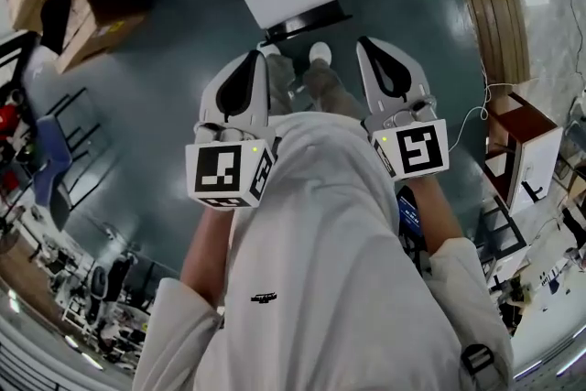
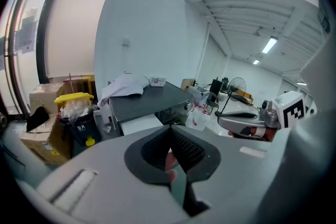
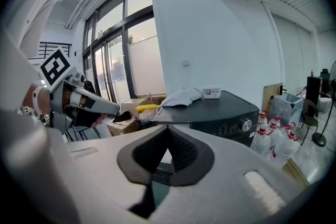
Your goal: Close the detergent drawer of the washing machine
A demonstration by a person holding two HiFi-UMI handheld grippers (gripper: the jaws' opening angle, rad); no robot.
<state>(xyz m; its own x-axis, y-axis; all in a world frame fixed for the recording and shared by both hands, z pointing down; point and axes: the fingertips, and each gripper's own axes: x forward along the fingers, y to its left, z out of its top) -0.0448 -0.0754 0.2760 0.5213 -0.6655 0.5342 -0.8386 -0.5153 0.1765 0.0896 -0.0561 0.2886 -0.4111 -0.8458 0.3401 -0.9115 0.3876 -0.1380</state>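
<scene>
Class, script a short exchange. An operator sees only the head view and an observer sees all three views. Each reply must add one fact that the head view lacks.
Operator: The washer is nearly cut off for me. Is anything lying on it?
Observer: Yes, a white cloth lies crumpled on the washer's dark top.
Operator: Can you see any control on its front?
Observer: The right gripper view shows a round knob on the front panel.

dark grey washing machine (image 3: 220,105), teal floor (image 1: 165,105)
</scene>
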